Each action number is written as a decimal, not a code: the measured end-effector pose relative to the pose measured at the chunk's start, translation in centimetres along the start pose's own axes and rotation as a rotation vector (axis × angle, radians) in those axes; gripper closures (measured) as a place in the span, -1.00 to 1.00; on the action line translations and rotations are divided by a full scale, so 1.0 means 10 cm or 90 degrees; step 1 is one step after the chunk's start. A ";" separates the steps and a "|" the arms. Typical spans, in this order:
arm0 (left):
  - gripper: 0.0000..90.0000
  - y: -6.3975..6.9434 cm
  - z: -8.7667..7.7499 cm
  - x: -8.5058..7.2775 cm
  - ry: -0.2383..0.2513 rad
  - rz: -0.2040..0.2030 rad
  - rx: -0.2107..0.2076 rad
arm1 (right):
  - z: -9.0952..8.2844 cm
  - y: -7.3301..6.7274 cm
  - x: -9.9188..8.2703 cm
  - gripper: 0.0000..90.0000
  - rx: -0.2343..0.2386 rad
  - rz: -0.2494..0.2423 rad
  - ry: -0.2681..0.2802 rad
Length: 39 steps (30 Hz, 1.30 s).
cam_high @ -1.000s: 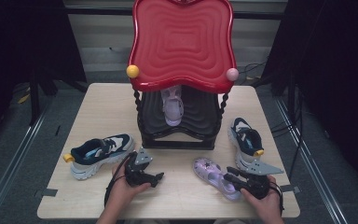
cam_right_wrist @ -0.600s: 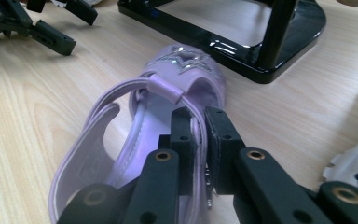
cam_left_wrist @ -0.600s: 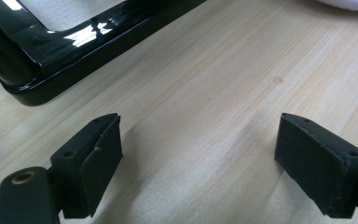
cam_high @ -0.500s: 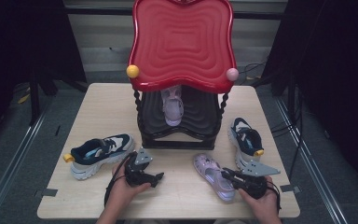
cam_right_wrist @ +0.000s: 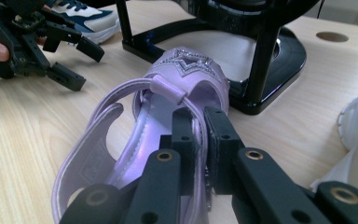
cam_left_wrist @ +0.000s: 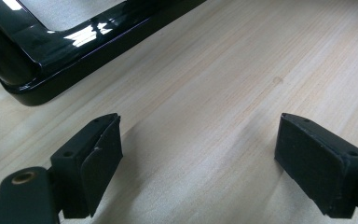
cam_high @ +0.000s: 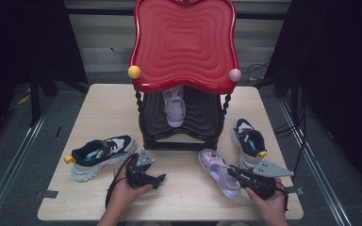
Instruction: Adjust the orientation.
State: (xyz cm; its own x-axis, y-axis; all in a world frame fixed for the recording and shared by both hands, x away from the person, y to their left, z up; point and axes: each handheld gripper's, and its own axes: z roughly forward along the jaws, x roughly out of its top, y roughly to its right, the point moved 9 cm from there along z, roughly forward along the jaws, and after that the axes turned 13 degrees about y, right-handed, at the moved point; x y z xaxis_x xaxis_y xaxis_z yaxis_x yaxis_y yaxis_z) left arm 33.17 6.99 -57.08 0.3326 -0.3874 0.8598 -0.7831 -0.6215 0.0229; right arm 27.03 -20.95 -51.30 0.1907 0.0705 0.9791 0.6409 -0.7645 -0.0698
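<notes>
So the rack (cam_high: 181,125) with the big red top sits far-centre on the table (cam_high: 99,108), and one lilac sandal (cam_high: 174,104) is already on its lower shelf. Its mate, the sandal (cam_high: 219,172), is near right on the table, and my right gripper (cam_right_wrist: 199,140) has just been closing on its side strap, now pinched tight between the pads. So I'd say half the lilac pair is done, and this one needs lifting up beside the first. Two sneakers wait too: one (cam_high: 101,155) on the left, one (cam_high: 249,141) on the right. My left gripper (cam_left_wrist: 196,163) rests near centre, jaws wide, nothing in them. The table is pale wood; the room around is dark, with cables on the floor.
</notes>
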 end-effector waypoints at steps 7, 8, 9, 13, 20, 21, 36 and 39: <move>-0.69 0.00 0.00 0.00 0.000 0.000 -0.001 | -0.03 -0.04 0.11 0.85 0.000 -0.012 0.019; -0.69 0.00 0.00 0.00 0.000 0.000 -0.001 | -0.03 -0.05 0.13 0.85 0.001 -0.015 0.022; -0.69 0.00 0.00 0.00 0.000 0.000 -0.001 | -0.04 -0.05 0.15 0.85 0.000 -0.020 0.025; -0.69 0.00 0.00 0.00 0.000 0.000 0.000 | -0.05 -0.07 0.23 0.85 0.000 -0.027 0.035; -0.69 0.00 0.00 0.00 0.000 0.000 0.000 | -0.05 -0.08 0.41 0.85 -0.007 -0.019 0.064; -0.68 0.00 0.00 0.00 0.000 0.000 0.000 | -0.05 -0.08 0.43 0.85 -0.005 -0.016 0.068; -0.69 0.00 0.00 0.00 0.000 0.000 -0.001 | 0.11 -0.09 0.82 0.86 -0.068 -0.036 0.094; -0.69 0.00 0.00 0.00 0.000 0.000 0.000 | 0.19 -0.10 0.86 0.86 -0.087 -0.034 0.099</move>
State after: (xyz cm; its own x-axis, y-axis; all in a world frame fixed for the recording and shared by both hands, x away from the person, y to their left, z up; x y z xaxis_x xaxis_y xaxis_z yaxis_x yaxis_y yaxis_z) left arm 33.17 7.00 -57.08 0.3321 -0.3879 0.8598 -0.7835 -0.6210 0.0225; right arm 29.48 -18.36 -43.18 0.0350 0.0209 0.9992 0.5376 -0.8432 -0.0012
